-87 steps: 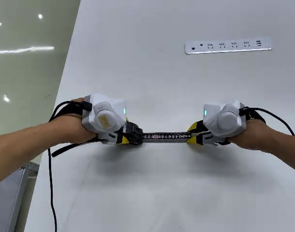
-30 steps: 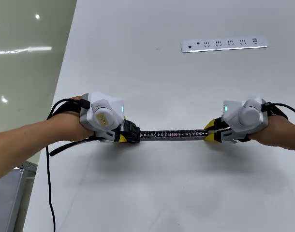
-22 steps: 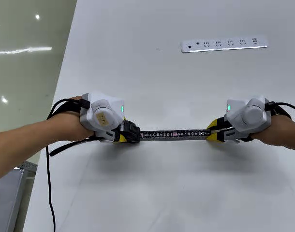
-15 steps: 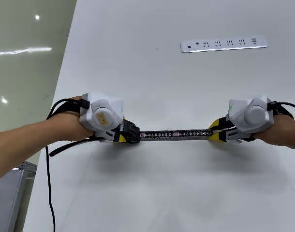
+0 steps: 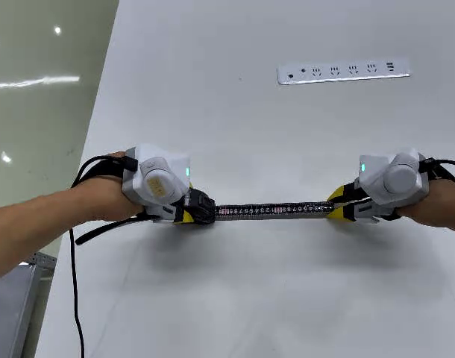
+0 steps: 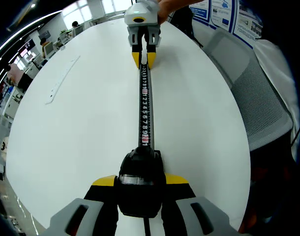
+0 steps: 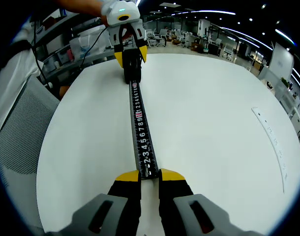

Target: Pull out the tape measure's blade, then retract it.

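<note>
**Fingers [image 7: 128, 175] clamped at both ends, blade [image 5: 272, 210] out across the desk [image 5: 250, 112]**

Plain white desk, with a white power strip [image 5: 342, 71] lying toward the far side, well apart from the action. Off the desk's left edge there's glossy green floor [image 5: 41, 89] throwing back ceiling lights. The right gripper view takes in a big open office beyond, with rows of lights overhead and a grey mesh chair [image 7: 17, 132] by the desk edge.

Now the hands: both forearms come in low from either side, each hand wrapped around its gripper, the two well apart and facing each other. The left gripper [image 5: 194, 210] has its yellow-tipped fingers closed around the black tape measure case [image 5: 201, 206], low at the desk. The right gripper [image 5: 336, 205] pinches the blade's tip between its fingers. The blade runs straight from one to the other, numbers up. A black cable [image 5: 74, 246] trails from behind the left gripper toward the near edge.
</note>
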Demonstrator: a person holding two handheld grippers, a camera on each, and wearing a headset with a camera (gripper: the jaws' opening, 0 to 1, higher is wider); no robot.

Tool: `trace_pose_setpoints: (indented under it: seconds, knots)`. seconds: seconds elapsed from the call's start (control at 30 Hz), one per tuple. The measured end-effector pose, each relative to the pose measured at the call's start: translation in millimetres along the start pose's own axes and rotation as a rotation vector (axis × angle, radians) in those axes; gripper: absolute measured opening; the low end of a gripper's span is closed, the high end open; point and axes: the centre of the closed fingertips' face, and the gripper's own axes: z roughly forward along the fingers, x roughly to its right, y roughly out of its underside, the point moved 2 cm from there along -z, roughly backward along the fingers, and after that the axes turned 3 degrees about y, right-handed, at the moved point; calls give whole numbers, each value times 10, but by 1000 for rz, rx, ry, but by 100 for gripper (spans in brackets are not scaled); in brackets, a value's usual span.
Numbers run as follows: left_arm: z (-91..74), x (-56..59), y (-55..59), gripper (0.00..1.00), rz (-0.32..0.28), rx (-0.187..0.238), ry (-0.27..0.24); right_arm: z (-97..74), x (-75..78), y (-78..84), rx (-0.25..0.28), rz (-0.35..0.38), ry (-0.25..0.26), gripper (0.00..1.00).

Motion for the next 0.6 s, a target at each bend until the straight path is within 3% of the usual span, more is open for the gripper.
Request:
trace_pose_setpoints:
  seconds: [0.6]
  knots:
    - [-6, 11, 3, 30, 3, 7, -10, 11, 2, 18, -2, 15, 5, 12]
